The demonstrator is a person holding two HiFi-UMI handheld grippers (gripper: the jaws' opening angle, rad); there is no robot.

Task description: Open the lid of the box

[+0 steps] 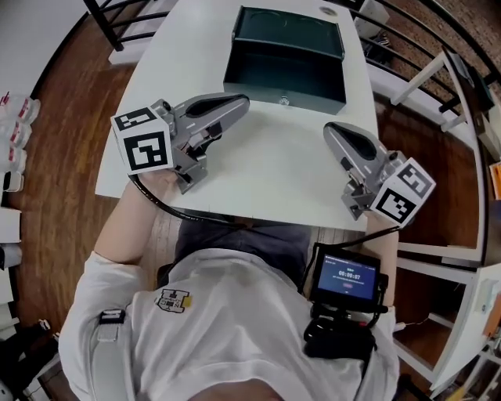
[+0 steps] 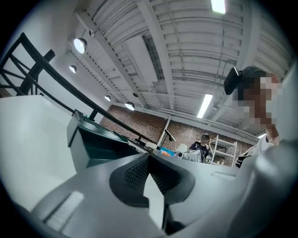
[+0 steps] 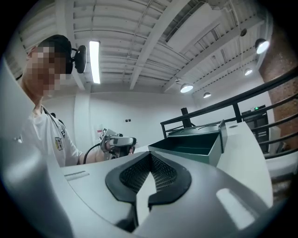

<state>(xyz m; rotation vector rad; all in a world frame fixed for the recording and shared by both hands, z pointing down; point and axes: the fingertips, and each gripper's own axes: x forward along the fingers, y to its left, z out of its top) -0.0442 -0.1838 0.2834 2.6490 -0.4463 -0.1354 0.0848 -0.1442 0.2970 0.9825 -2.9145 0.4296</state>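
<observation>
A dark green box (image 1: 286, 74) stands open at the far middle of the white table (image 1: 274, 172), its lid (image 1: 291, 31) tipped back. The box (image 2: 100, 139) shows left of the jaws in the left gripper view, and the box (image 3: 193, 144) lies to the right in the right gripper view. My left gripper (image 1: 241, 102) rests on the table to the near left of the box, jaws shut with nothing between them. My right gripper (image 1: 332, 131) lies near the front right, also shut and empty.
A black railing (image 1: 129, 23) runs behind and beside the table. A white rack (image 1: 446, 258) stands on the right. A small screen (image 1: 348, 279) hangs at the person's waist. Wooden floor surrounds the table.
</observation>
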